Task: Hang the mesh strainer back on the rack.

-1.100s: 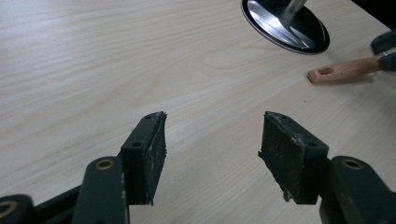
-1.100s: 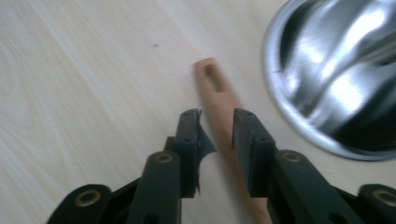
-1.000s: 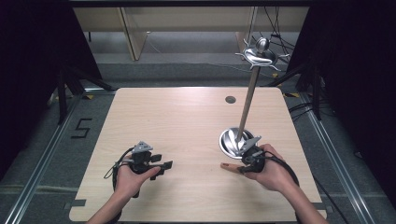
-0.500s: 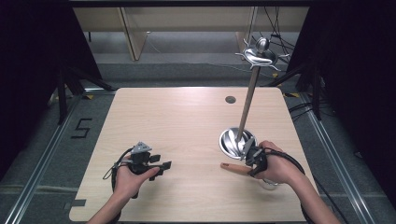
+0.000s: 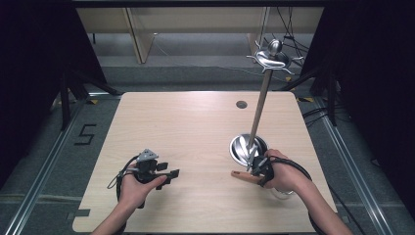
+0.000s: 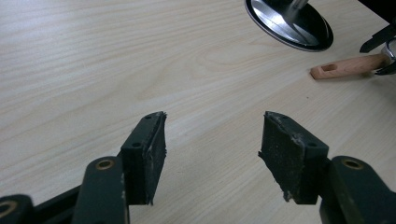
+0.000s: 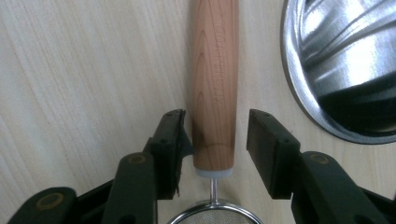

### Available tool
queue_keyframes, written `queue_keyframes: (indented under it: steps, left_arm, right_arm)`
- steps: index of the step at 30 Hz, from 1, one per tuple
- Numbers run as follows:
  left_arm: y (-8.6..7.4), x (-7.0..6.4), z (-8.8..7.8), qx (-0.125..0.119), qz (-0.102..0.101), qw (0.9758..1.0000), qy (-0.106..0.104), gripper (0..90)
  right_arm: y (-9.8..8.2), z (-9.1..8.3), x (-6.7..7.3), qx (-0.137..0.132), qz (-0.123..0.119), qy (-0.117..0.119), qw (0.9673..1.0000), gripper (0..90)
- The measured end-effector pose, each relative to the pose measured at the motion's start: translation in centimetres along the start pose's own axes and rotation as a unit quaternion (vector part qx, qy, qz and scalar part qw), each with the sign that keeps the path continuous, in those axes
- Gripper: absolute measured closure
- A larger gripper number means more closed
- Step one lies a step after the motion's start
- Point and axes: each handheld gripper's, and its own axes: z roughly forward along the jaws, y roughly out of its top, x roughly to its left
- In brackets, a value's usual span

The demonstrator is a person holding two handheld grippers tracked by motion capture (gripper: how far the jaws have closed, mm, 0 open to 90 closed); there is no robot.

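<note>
High view: the left gripper [image 5: 164, 172] rests on the wooden surface [image 5: 195, 127] at the near left, and in the left gripper view its jaws stand wide apart with nothing between them. It has no work at this moment, I think, and can wait there.

Further right lies the strainer, a small sieve with a wooden handle [image 7: 214, 84] that points left on the surface. The right gripper [image 7: 214, 140] is placed around the near end of this handle, close to the white collar and the thin wire that goes to the mesh ring [image 7: 215, 214]. Its jaws are spread, with a small gap on each side, so the handle is not yet pinched.

The step in hand seems to be the grasp. To do it well, keep the handle centred and close squarely on the wood, not on the wire.

Just to the right and a little farther is the steel base [image 5: 247, 147] of the tall stand [image 5: 259, 107]; lifting straight up should avoid it.
</note>
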Motion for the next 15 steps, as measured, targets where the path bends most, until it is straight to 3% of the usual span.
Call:
queue_keyframes:
  steps: [15]
  left_arm:
    - [0.03, 0.05, -0.02, 0.006, 0.009, 0.9999, 0.001, 39.3]
  right_arm:
    - [0.48, 0.7, 0.04, 0.009, -0.012, -0.004, 0.9999, 64.4]
